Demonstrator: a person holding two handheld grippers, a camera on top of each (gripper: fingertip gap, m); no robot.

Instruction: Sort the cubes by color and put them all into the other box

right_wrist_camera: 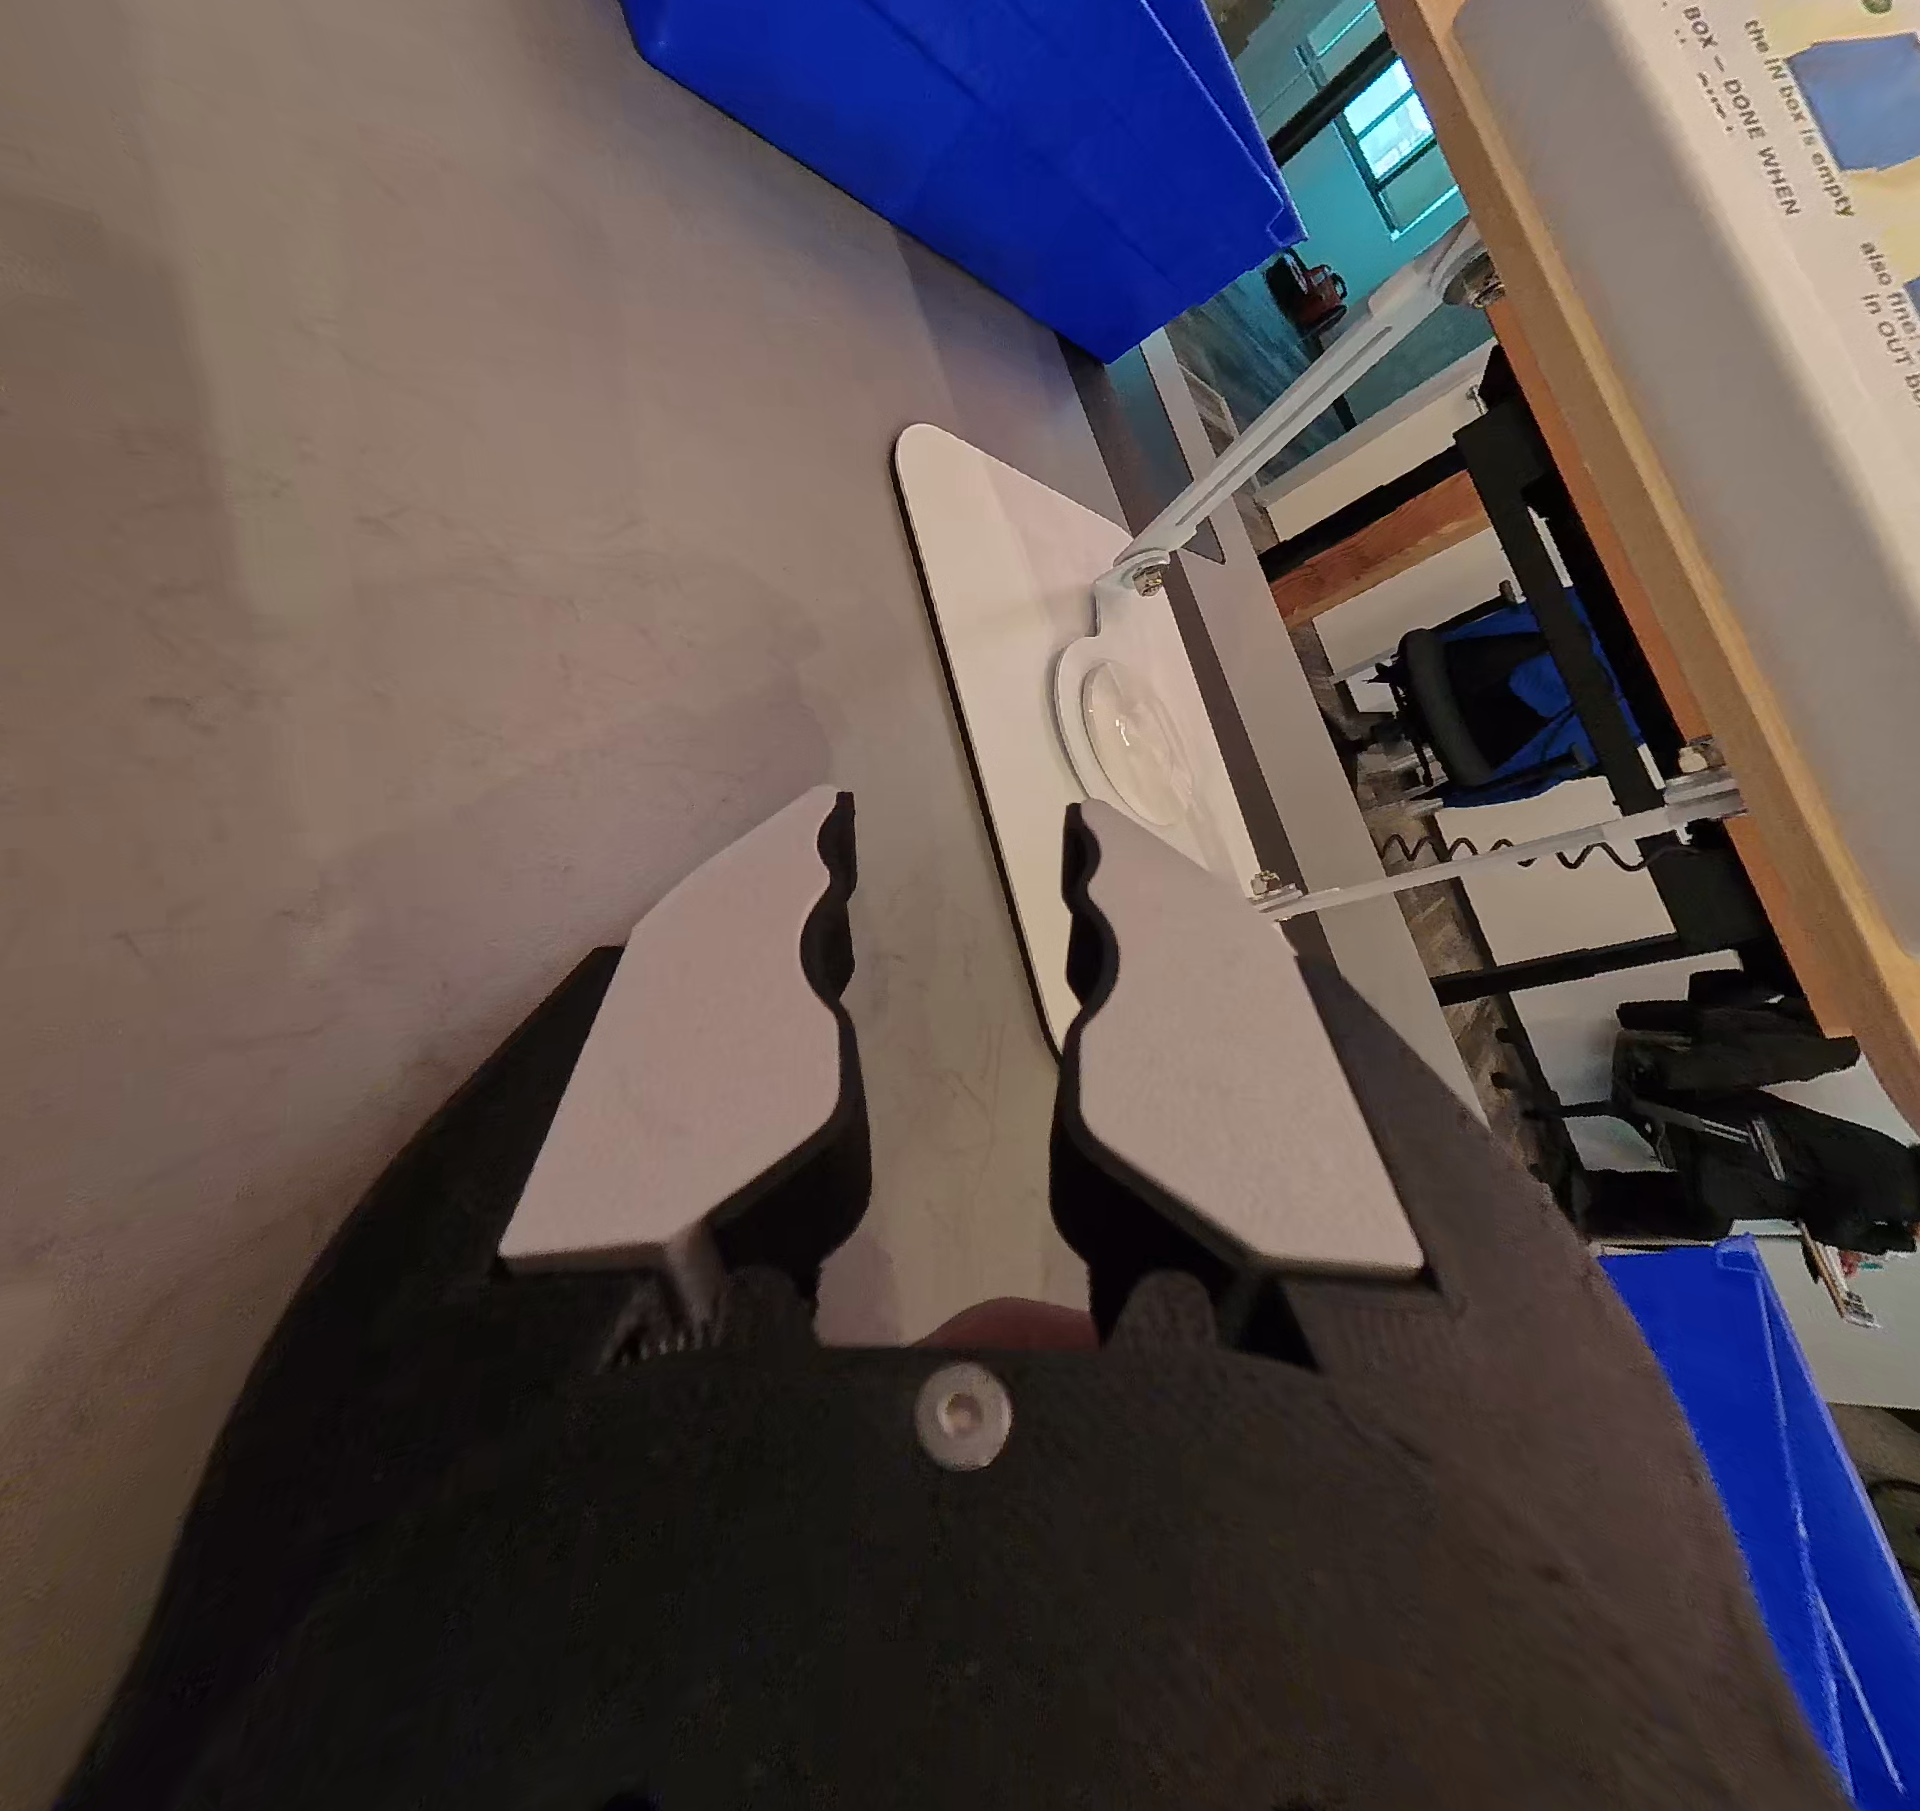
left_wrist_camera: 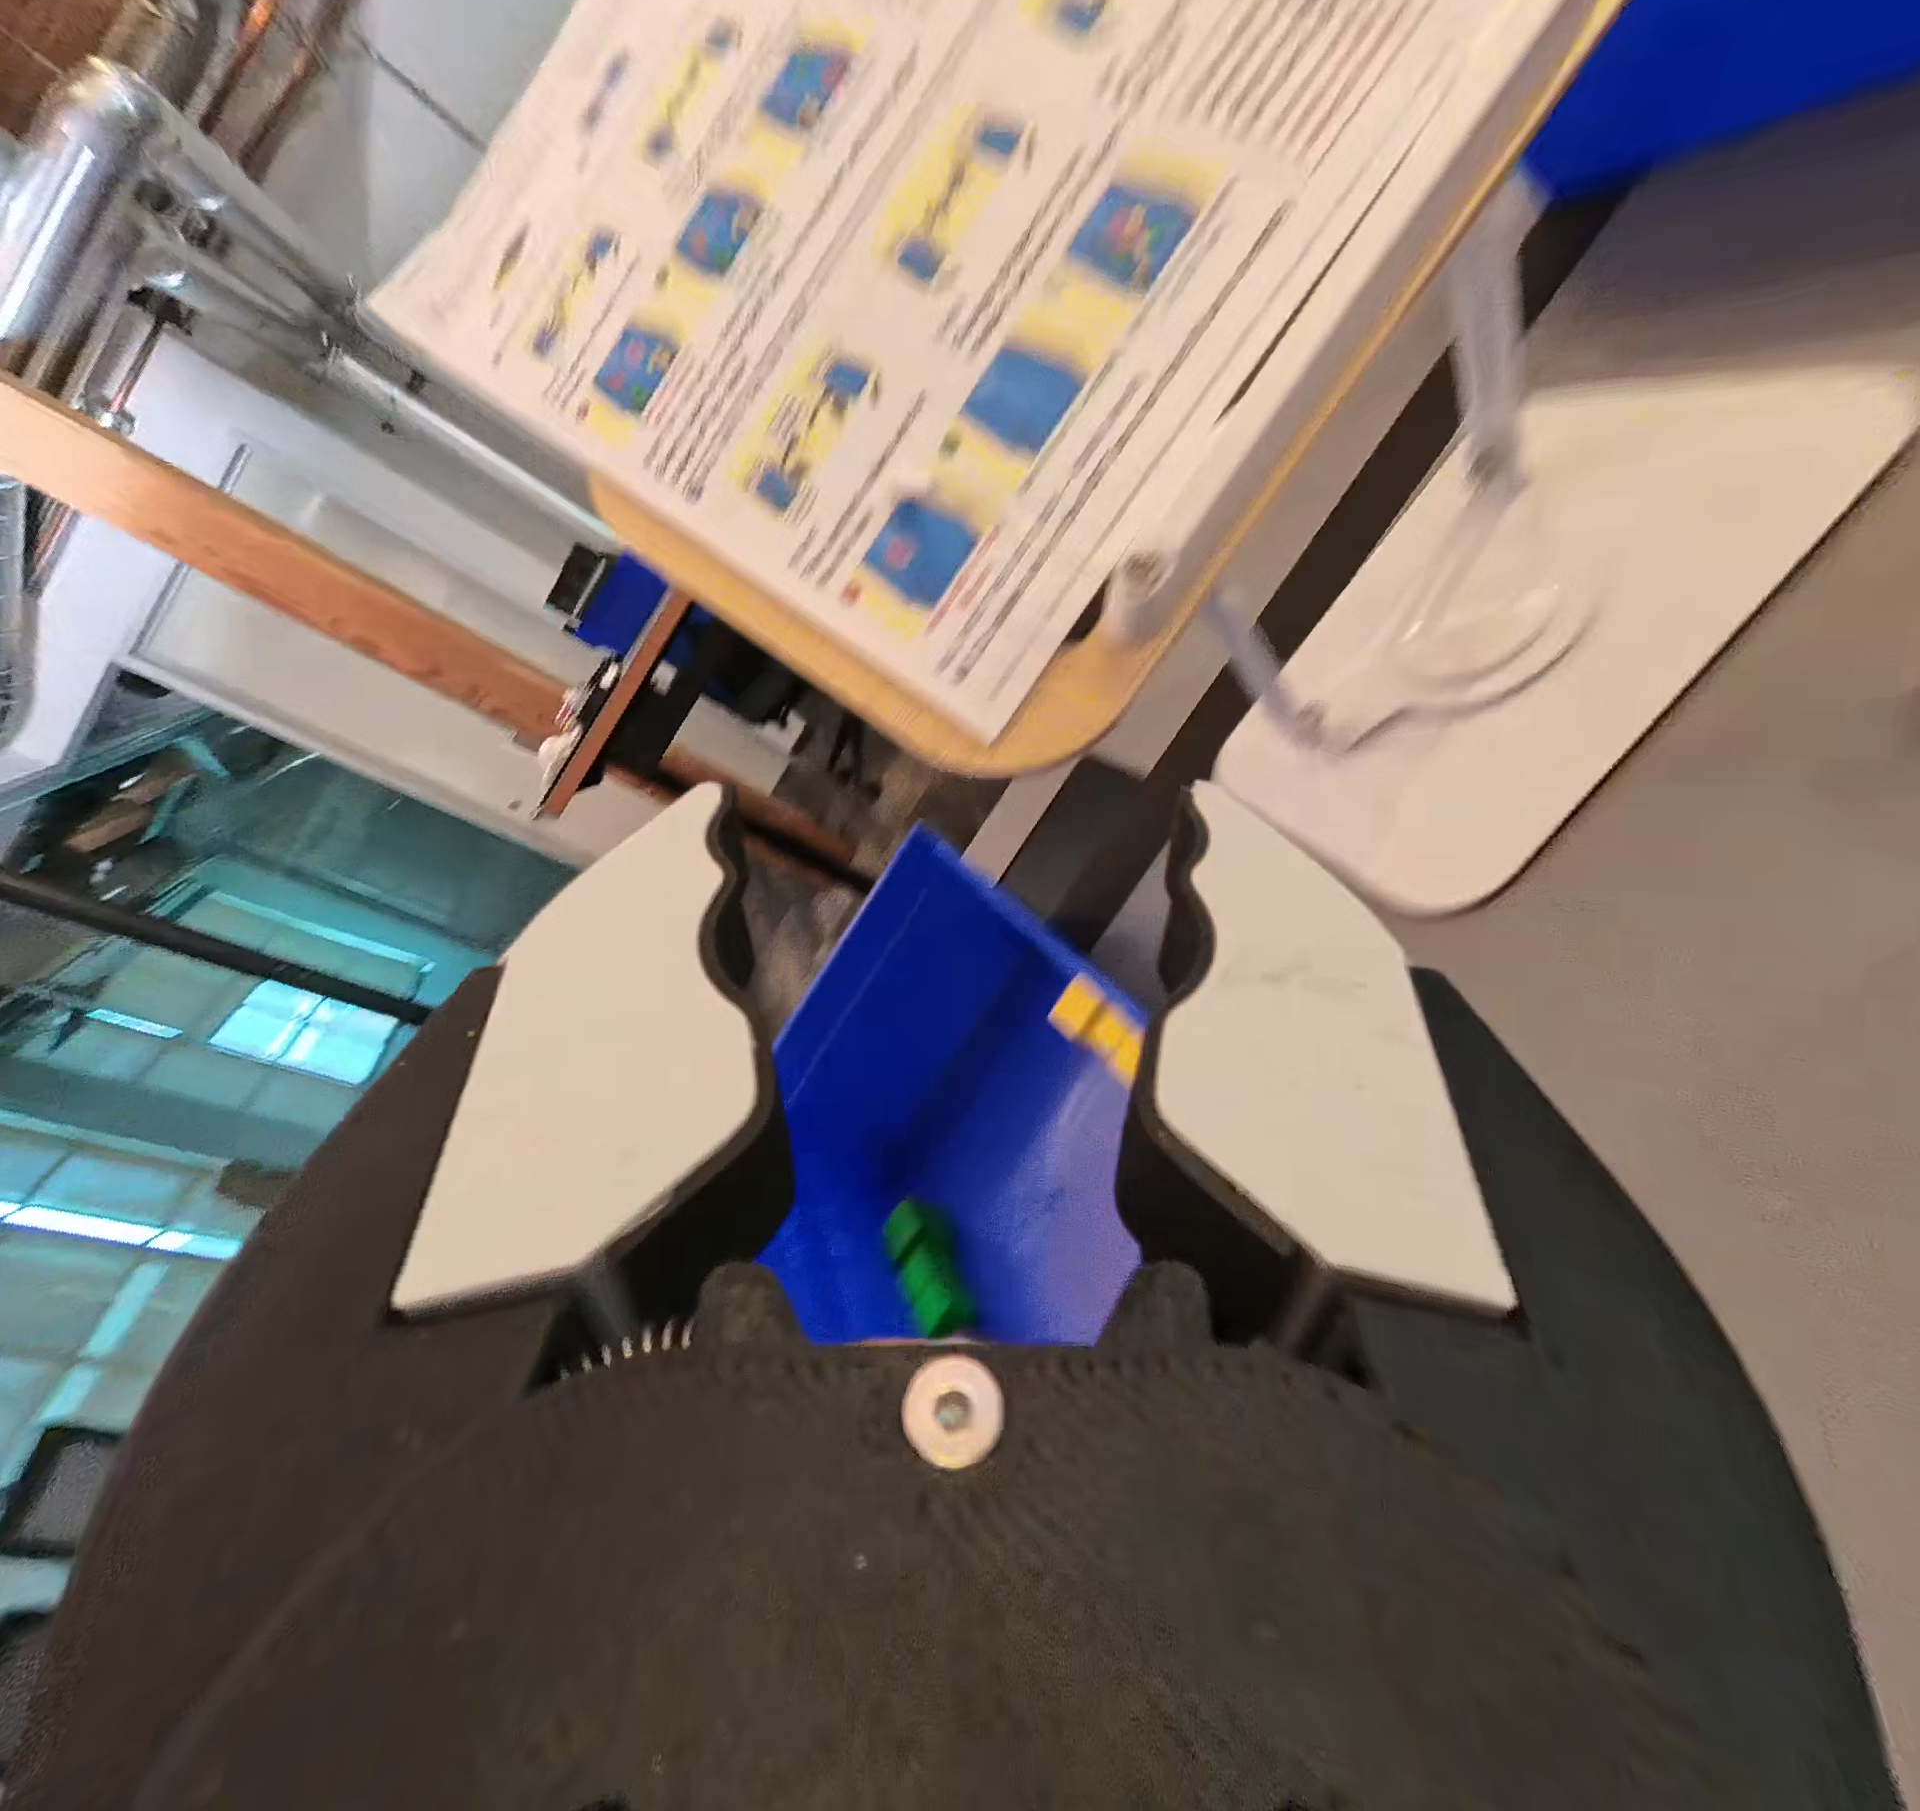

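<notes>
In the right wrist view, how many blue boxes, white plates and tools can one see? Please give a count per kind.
Boxes: 2 (far box, near box)
Plate: 1
Right tool: 1
Total: 4

Right hand-held gripper (right_wrist_camera: 956, 888) — jaws apart, empty — above grey table (right_wrist_camera: 416, 514), near white stand base (right_wrist_camera: 997, 556).

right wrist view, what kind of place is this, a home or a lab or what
Probably a lab or workshop data-collection station, not a home: a grey table with blue bins, an instruction sheet on a stand, and work desks with an office chair behind.
</notes>
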